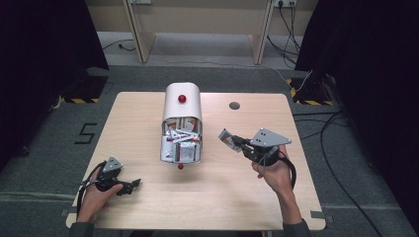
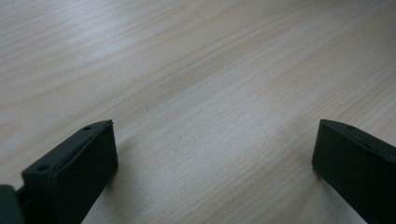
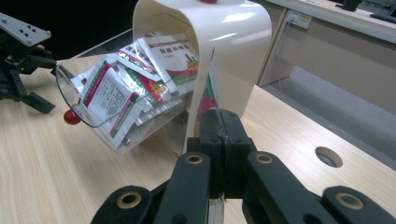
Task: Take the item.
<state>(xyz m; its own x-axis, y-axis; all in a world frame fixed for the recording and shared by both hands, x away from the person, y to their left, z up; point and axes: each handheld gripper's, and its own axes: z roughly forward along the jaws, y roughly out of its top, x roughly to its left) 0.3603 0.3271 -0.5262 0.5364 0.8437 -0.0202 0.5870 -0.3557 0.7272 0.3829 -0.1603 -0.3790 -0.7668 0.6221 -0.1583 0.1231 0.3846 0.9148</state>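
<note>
A white round-topped box (image 1: 182, 106) with a red knob stands at the table's middle. Its clear front flap (image 1: 181, 148) hangs open, and several sachets printed in white, red and green lie piled in it (image 3: 116, 88). To the right of the box, my right gripper (image 1: 236, 141) is shut on one sachet (image 1: 226, 137). In the right gripper view that sachet (image 3: 208, 95) stands edge-on between the closed jaws. My left gripper (image 1: 133, 185) rests near the front left corner, open. Bare wood lies between its jaws (image 2: 215, 144).
A round hole (image 1: 234, 105) sits in the table top at the back right. The flap's small red knob (image 1: 180, 166) lies on the wood in front of the box. Cables (image 1: 326, 133) trail over the floor on the right, and a desk's legs (image 1: 138, 39) stand beyond the table.
</note>
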